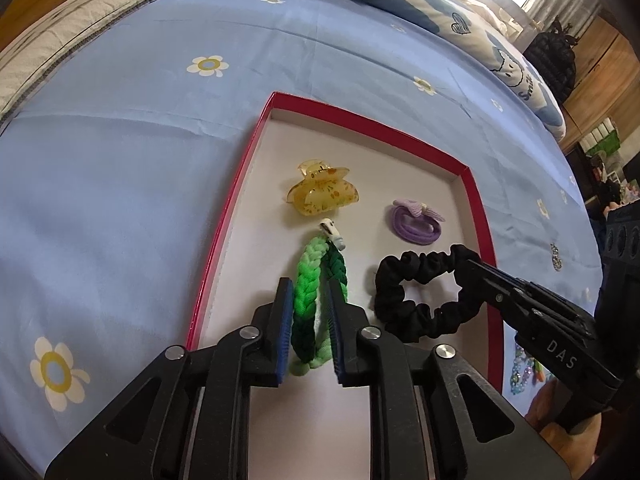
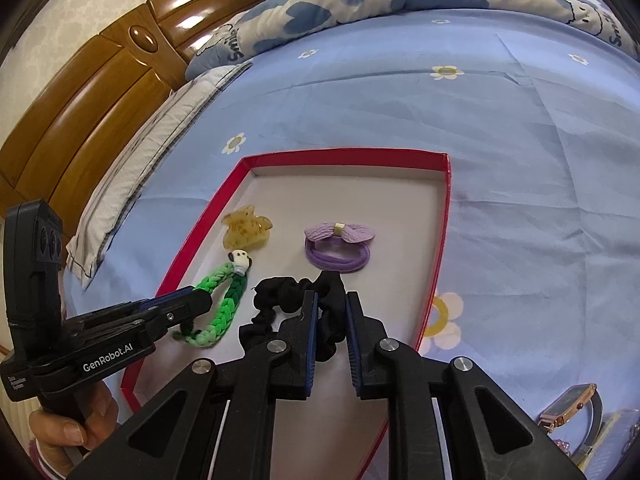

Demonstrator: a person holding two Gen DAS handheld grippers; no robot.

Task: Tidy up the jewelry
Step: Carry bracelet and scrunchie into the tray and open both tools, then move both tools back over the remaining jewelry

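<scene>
A red-rimmed white tray (image 1: 236, 200) (image 2: 442, 232) lies on the blue bed sheet. In it are a yellow claw clip (image 1: 322, 194) (image 2: 246, 228), a purple bow hair tie (image 1: 416, 222) (image 2: 338, 246), a green braided band (image 1: 310, 276) (image 2: 216, 300) and a black scrunchie (image 1: 416, 296) (image 2: 280, 292). My left gripper (image 1: 310, 336) (image 2: 188, 300) straddles the green band, jaws slightly apart around it. My right gripper (image 2: 332, 340) (image 1: 472, 264) straddles one side of the black scrunchie, with a gap showing at the right pad.
A watch (image 2: 570, 406) and beaded jewelry (image 1: 522, 372) lie on the sheet right of the tray. A patterned quilt (image 2: 360, 4) and pillow (image 2: 160, 128) are at the far side, with a wooden headboard (image 2: 100, 88) at left.
</scene>
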